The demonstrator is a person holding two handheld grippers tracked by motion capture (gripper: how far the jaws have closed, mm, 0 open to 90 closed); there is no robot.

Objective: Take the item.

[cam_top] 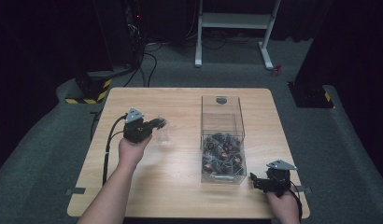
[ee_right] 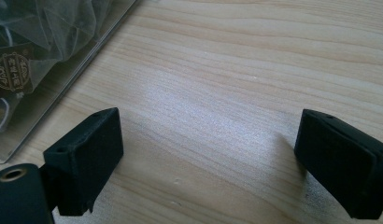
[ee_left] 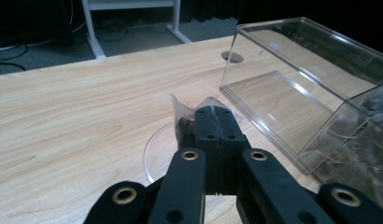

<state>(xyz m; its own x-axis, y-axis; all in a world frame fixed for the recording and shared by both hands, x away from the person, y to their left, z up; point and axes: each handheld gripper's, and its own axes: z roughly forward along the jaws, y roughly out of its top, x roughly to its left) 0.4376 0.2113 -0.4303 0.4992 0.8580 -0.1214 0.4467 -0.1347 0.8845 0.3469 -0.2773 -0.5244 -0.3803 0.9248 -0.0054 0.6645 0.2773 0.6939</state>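
The table (ee_left: 63, 121) showed pale wood grain with a smooth, faintly sheened finish, brightest at the centre of the right gripper view. The box (ee_left: 315, 79) at the right of the left gripper view was clear, glossy hard plastic, its edges catching light. Lower centre, the left tongs (ee_left: 216, 122) were matt black plastic with brass-coloured rivets, pinching a thin, crinkly transparent sachet (ee_left: 182, 112) over a clear glossy cup (ee_left: 152, 154). The right tongs (ee_right: 208, 163) had the same dull black plastic. The floor (cam_top: 40, 140) looked like rough grey carpet.
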